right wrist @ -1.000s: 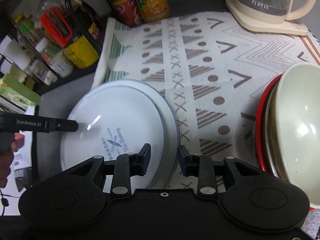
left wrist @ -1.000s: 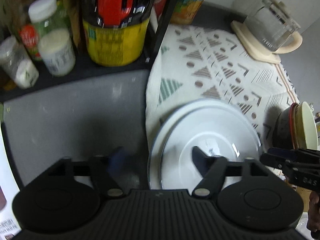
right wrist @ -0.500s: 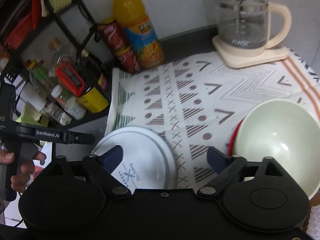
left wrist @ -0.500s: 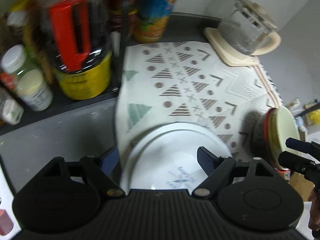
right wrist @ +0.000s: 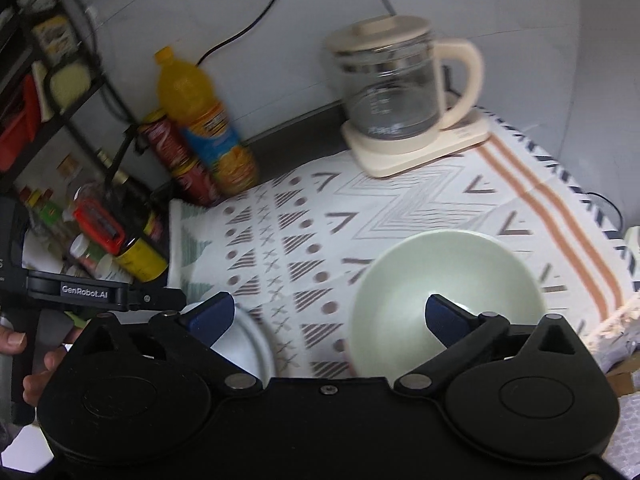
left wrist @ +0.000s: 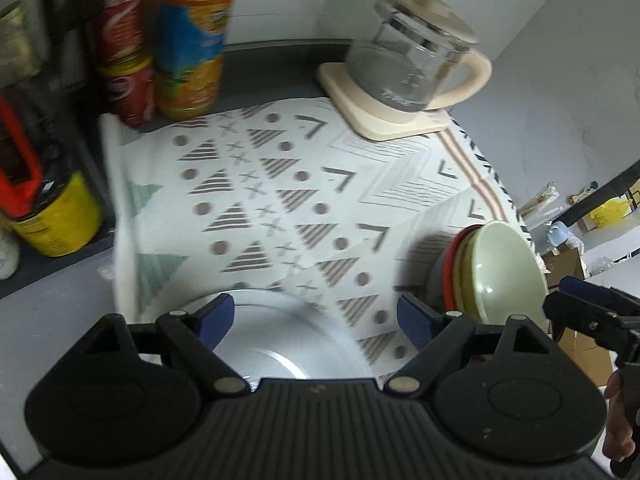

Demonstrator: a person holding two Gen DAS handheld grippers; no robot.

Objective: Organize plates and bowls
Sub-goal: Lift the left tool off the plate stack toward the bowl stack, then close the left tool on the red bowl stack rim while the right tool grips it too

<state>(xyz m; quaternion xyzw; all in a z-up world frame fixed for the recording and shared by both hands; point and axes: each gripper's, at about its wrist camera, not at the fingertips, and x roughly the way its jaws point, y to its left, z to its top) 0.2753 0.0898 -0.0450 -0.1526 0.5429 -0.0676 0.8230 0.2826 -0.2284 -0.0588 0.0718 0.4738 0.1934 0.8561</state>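
Note:
A stack of white plates [left wrist: 280, 344] lies at the near left of the patterned cloth [left wrist: 280, 200]. My left gripper [left wrist: 316, 314] hovers above it, jaws opening, nothing between them. Pale green bowls nested in a red-rimmed one [left wrist: 500, 268] stand at the cloth's right. In the right wrist view my right gripper [right wrist: 326, 312] hangs above the cloth between the plates [right wrist: 244, 340] and the green bowl [right wrist: 440, 276]. Its jaws are opening wide and hold nothing. Each view also catches the other gripper at its edge.
A glass kettle [left wrist: 404, 64] on a cream base stands at the back right of the cloth. An orange juice bottle [right wrist: 204, 120] and red cans [right wrist: 180, 160] stand at the back left. A black rack with jars and bottles [right wrist: 100, 232] lines the left side.
Both grippers have risen and drawn back from the plates. The right gripper's jaws, nearly shut at the plate rim a second ago, now stand wide. The left jaws widened slightly.

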